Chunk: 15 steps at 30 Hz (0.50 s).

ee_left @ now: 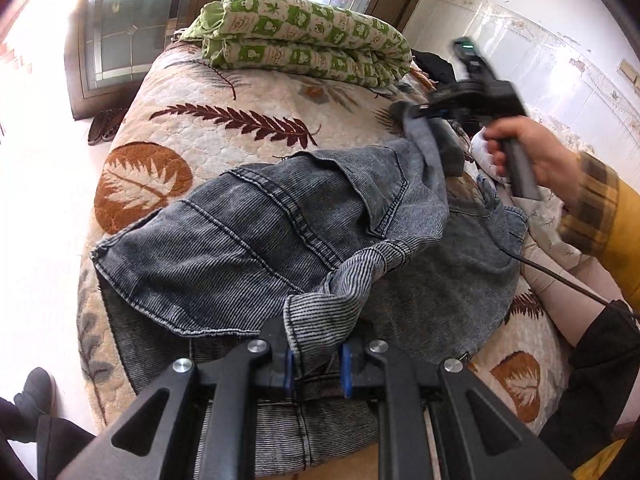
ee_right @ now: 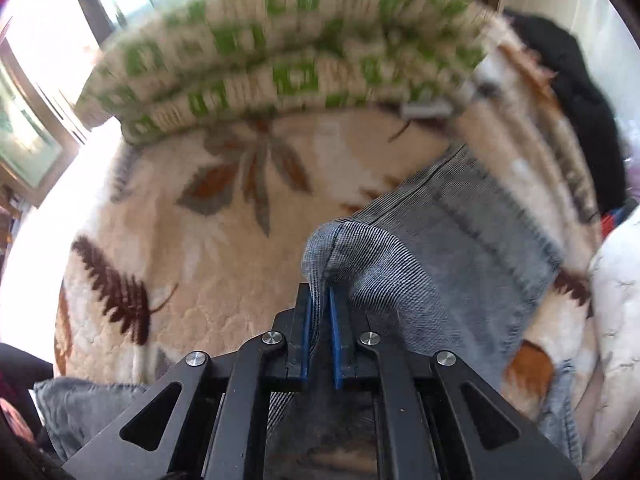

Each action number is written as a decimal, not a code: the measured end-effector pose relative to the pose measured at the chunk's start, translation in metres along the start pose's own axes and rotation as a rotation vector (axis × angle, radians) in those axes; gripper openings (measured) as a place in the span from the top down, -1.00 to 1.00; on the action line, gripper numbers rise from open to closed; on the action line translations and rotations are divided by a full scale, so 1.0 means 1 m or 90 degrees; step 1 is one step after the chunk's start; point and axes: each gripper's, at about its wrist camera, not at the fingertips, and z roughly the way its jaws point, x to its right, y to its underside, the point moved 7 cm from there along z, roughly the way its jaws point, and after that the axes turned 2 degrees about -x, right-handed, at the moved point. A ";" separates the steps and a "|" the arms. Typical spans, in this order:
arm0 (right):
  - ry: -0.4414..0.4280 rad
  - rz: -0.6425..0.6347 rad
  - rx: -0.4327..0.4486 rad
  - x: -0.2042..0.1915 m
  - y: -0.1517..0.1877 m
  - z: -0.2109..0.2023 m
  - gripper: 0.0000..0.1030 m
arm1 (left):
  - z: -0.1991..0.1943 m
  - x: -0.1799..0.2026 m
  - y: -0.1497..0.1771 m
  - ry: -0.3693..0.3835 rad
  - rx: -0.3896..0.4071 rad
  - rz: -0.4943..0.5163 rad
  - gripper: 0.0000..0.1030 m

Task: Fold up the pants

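Grey-blue denim pants (ee_left: 280, 232) lie bunched and partly folded over on a leaf-patterned bed cover (ee_left: 180, 128). My left gripper (ee_left: 316, 364) is shut on a fold of the pants at the near edge of the bed. My right gripper (ee_right: 320, 320) is shut on another part of the pants (ee_right: 420, 264) and holds it lifted above the bed. The right gripper also shows in the left wrist view (ee_left: 424, 112), held by a hand at the far right, with denim hanging from it.
A folded green-and-white quilt (ee_left: 304, 36) lies at the far end of the bed, with dark clothing (ee_left: 436, 64) beside it. A white floral blanket (ee_left: 540, 216) lies along the right side. A cable (ee_left: 560, 276) trails across it. A window (ee_left: 132, 20) and a tiled wall (ee_left: 540, 48) stand behind.
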 end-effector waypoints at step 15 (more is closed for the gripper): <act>-0.044 0.066 0.022 0.073 0.064 -0.082 0.26 | -0.027 0.011 -0.005 -0.050 0.008 0.052 0.64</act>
